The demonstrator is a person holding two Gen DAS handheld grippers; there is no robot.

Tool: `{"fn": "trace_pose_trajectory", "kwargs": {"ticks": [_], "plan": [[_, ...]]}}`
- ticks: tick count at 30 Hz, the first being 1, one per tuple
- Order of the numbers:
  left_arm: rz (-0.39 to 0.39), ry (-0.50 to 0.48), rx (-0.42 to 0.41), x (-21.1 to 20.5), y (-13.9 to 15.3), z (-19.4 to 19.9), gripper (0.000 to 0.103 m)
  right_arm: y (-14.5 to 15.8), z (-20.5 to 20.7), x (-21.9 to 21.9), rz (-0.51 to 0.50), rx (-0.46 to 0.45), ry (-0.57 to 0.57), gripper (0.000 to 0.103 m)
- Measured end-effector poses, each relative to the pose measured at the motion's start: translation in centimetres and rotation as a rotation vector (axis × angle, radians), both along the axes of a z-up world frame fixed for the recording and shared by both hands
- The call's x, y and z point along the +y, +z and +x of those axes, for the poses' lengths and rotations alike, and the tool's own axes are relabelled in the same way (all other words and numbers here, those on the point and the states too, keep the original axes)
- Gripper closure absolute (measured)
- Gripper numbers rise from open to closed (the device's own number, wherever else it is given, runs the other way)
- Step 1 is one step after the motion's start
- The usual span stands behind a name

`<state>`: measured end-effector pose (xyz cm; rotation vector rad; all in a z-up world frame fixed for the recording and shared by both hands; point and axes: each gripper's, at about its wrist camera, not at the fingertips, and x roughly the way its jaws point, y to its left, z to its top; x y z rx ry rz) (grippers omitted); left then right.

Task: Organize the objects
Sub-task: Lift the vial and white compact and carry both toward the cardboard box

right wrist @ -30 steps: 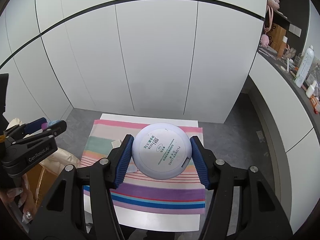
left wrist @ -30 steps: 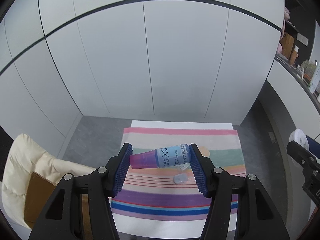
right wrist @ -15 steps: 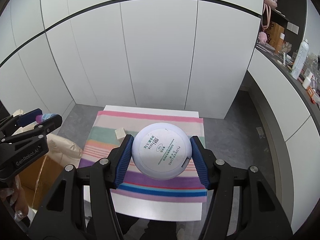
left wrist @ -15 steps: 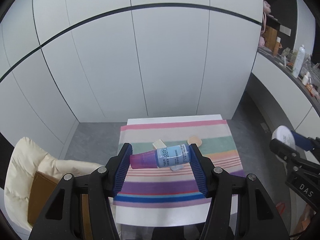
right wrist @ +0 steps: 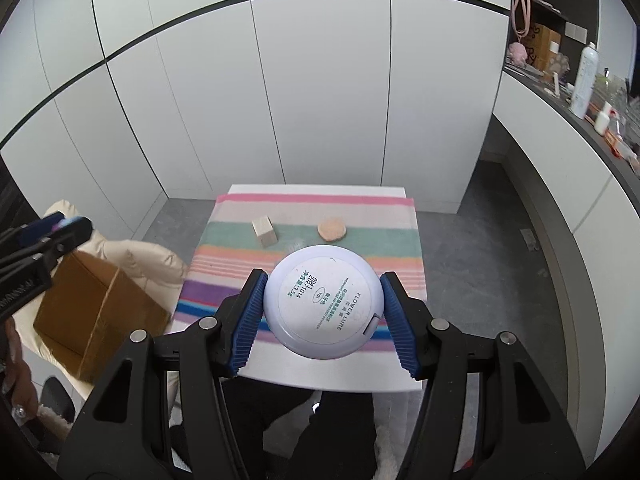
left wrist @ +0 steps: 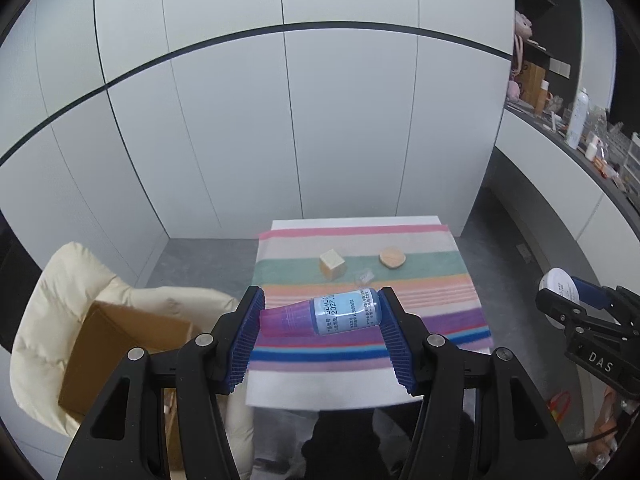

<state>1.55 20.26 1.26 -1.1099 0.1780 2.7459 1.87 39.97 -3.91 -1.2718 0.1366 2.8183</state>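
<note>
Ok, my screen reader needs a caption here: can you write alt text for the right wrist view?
The right tongs grip a round white powder compact by its edges, above a striped cloth on a small white table. A beige cube and round tan puff lie on the cloth; a brown cardboard box sits left.

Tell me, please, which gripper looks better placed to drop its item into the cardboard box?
Left, probably. The left gripper, shut on the bottle, hangs right beside the box. The right gripper, holding the compact, is over the cloth, farther away.
</note>
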Motion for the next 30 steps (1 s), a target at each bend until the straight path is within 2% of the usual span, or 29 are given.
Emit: {"fn": "trace_pose_trajectory", "kwargs": {"ticks": [4,10,20,30], "plan": [[-0.021,-0.005,0.015,-1.2,-0.8,3.8,0.044,-1.3,3.2,-0.9,-0.019,-0.022,0.014,0.043],[0.006,-0.008,-0.046,-3.2,-2.8,6.9,0.044,-3.3,7.1,-1.4,-0.064,-0.08,0.02,0.043],[0.026,0.003,-0.05,-5.3,-3.5,7.2,0.044,-3.4,9.3,-1.7,-0.02,-0.073,-0.003,0.043],[0.054,0.054,-0.077,-8.4,-4.1,7.0,0.044,-3.7,8.3,-4.1,0.001,-0.082,0.055,0.043]]}}
